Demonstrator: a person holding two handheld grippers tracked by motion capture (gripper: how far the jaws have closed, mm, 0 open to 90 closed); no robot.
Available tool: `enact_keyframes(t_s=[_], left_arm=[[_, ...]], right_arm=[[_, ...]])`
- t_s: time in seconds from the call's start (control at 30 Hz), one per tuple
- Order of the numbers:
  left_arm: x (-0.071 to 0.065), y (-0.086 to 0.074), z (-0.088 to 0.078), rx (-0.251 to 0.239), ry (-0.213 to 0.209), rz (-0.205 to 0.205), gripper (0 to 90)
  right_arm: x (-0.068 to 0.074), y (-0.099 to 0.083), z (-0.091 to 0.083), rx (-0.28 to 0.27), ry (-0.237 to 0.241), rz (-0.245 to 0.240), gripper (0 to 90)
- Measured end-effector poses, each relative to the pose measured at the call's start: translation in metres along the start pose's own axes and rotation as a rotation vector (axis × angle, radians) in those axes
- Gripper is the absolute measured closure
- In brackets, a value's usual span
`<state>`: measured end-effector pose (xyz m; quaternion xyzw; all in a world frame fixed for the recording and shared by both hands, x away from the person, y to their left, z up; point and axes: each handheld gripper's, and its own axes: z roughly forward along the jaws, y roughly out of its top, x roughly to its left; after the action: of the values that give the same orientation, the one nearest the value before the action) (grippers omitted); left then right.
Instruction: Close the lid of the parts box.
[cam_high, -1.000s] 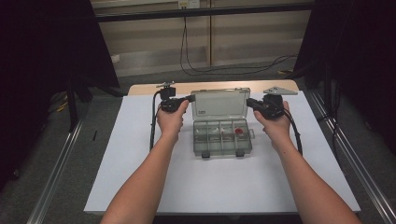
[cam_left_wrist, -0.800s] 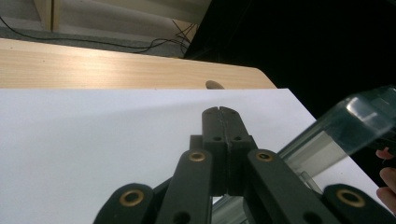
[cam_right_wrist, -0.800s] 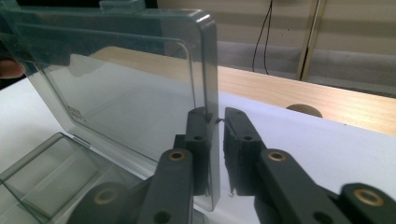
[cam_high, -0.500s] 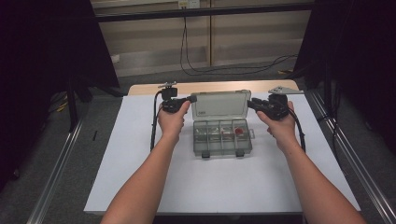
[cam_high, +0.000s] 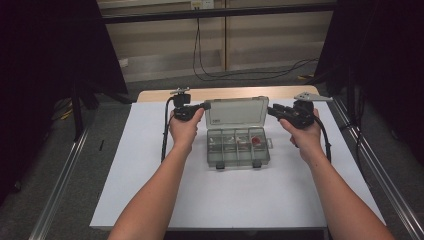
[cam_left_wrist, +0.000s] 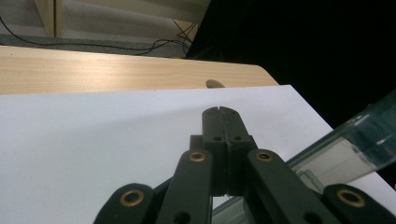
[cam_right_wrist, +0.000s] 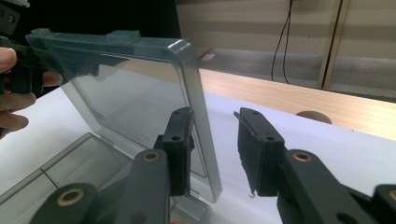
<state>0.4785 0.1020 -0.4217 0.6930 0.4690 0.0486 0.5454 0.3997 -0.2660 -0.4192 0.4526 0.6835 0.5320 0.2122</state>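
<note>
A clear plastic compartment box (cam_high: 237, 155) lies on the white sheet with its lid (cam_high: 236, 112) standing up at the back. One compartment holds a small red item (cam_high: 257, 140). My left gripper (cam_high: 204, 106) is shut with nothing between its jaws, its tips (cam_left_wrist: 219, 112) beside the lid's left edge (cam_left_wrist: 364, 135). My right gripper (cam_high: 272, 111) is at the lid's right edge. Its jaws have just been opening, and in the right gripper view (cam_right_wrist: 215, 116) they straddle the lid's edge (cam_right_wrist: 196, 93), with the right pad standing clear of it.
The white sheet (cam_high: 150, 175) covers most of a wooden table (cam_high: 160, 95), which has a round hole (cam_right_wrist: 314, 116) near its back edge. Metal rails (cam_high: 65, 170) run along both sides. Cables (cam_high: 210, 70) lie on the floor behind.
The right gripper's jaws have spread apart around the lid's right edge and the hand has eased slightly to the right. The left gripper and the lid have stayed put.
</note>
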Motion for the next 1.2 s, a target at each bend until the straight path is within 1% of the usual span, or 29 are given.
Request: enact_keyframes(t_s=[0.03, 0.13, 0.17, 0.3, 0.37, 0.43, 0.53, 0.57, 0.7, 0.73, 0.8, 0.83, 0.87, 0.93, 1.0, 1.07, 1.13, 1.17, 1.2], left_arm=[[0.0, 0.0, 0.0, 0.001, -0.001, -0.001, 90.0], [-0.001, 0.0, 0.0, 0.003, 0.0, 0.002, 90.0], [-0.001, 0.0, 0.0, 0.0, 0.002, -0.002, 90.0], [-0.002, 0.0, 0.0, 0.002, 0.001, 0.006, 90.0], [-0.003, -0.001, 0.0, 0.003, -0.002, 0.007, 90.0], [-0.003, -0.001, 0.0, 0.005, -0.002, 0.015, 90.0], [-0.003, -0.001, -0.001, 0.009, 0.0, 0.02, 90.0], [-0.003, -0.001, -0.001, 0.011, 0.001, 0.019, 90.0], [-0.005, -0.001, -0.002, 0.004, -0.008, 0.015, 90.0], [-0.005, -0.001, -0.002, 0.002, -0.007, 0.013, 90.0], [-0.005, -0.002, -0.003, 0.009, -0.013, 0.022, 90.0], [-0.007, -0.003, -0.004, 0.005, -0.009, 0.017, 90.0], [-0.006, -0.003, -0.004, 0.006, -0.012, 0.023, 90.0], [-0.005, -0.005, -0.006, 0.008, -0.015, 0.026, 90.0], [-0.006, -0.007, -0.007, 0.006, -0.015, 0.026, 90.0], [-0.008, -0.008, -0.009, 0.003, -0.024, 0.031, 90.0], [-0.009, -0.009, -0.01, 0.004, -0.022, 0.037, 90.0], [-0.009, -0.01, -0.011, 0.007, -0.031, 0.047, 90.0], [-0.01, -0.011, -0.012, 0.002, -0.031, 0.046, 90.0]], right_arm=[[0.0, 0.0, 0.0, -0.004, -0.006, 0.007, 65.7], [-0.003, -0.001, -0.002, -0.006, 0.001, 0.012, 65.6], [-0.004, -0.002, -0.002, -0.003, -0.001, 0.019, 65.6], [-0.004, -0.002, 0.0, 0.004, -0.014, 0.029, 67.3], [-0.005, -0.002, 0.0, 0.011, -0.027, 0.031, 69.9], [-0.006, -0.002, 0.002, 0.022, -0.046, 0.032, 75.2], [-0.005, -0.003, 0.005, 0.035, -0.039, 0.044, 82.4], [-0.005, -0.003, 0.007, 0.046, -0.049, 0.046, 84.4], [-0.002, -0.002, 0.012, 0.06, -0.057, 0.06, 88.2], [-0.001, -0.001, 0.013, 0.063, -0.056, 0.072, 88.6], [0.002, 0.003, 0.013, 0.054, -0.047, 0.075, 90.0], [0.002, 0.004, 0.013, 0.053, -0.042, 0.075, 90.0], [0.005, 0.006, 0.014, 0.053, -0.041, 0.075, 90.0], [0.007, 0.009, 0.014, 0.06, -0.055, 0.063, 90.0], [0.007, 0.009, 0.014, 0.057, -0.051, 0.072, 90.0], [0.008, 0.009, 0.015, 0.059, -0.053, 0.071, 90.0], [0.007, 0.008, 0.015, 0.063, -0.052, 0.08, 90.0], [0.008, 0.007, 0.015, 0.063, -0.051, 0.086, 90.0], [0.008, 0.007, 0.015, 0.068, -0.047, 0.083, 90.0]])
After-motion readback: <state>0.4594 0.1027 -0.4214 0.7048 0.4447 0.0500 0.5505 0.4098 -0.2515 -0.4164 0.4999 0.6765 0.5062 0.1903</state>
